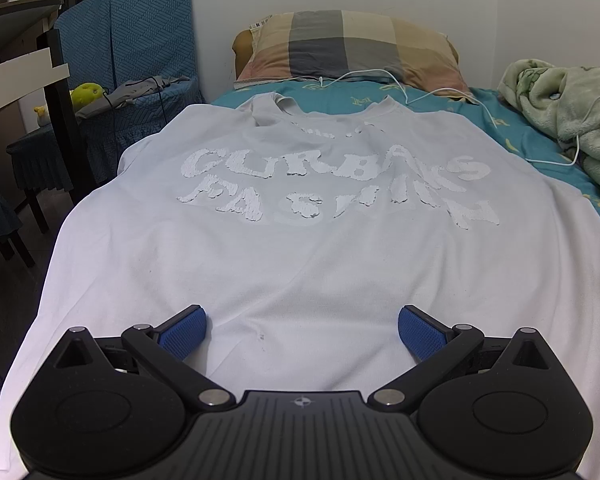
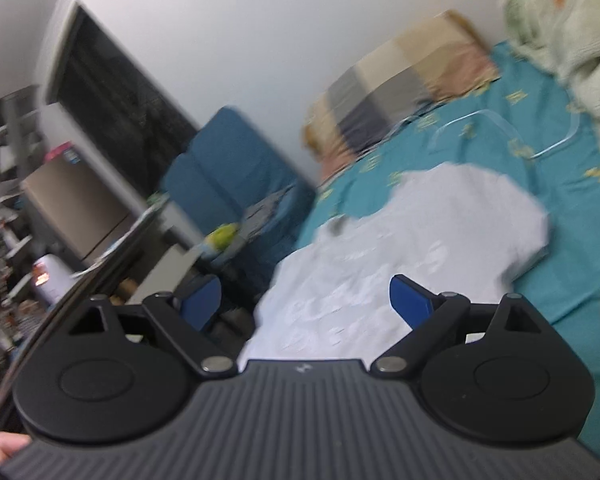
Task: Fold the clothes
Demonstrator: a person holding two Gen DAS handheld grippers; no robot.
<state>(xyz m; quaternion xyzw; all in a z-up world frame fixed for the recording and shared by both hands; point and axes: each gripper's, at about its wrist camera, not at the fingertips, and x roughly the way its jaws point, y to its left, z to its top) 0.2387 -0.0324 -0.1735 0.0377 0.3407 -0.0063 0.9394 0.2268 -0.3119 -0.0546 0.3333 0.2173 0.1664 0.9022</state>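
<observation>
A white T-shirt (image 1: 300,240) with raised white lettering lies spread flat, front up, on the teal bed sheet (image 1: 496,120), collar toward the pillow. My left gripper (image 1: 302,330) is open and empty, low over the shirt's hem end. In the blurred, tilted right wrist view the same shirt (image 2: 400,236) shows on the sheet (image 2: 580,248). My right gripper (image 2: 306,304) is open and empty, held above the shirt's left side.
A checked pillow (image 1: 352,46) lies at the bed head, a white cable (image 1: 480,108) trails across the sheet. A green blanket (image 1: 572,112) is heaped at the right. Blue-covered chairs (image 1: 140,60) and a dark table (image 1: 24,64) stand left of the bed.
</observation>
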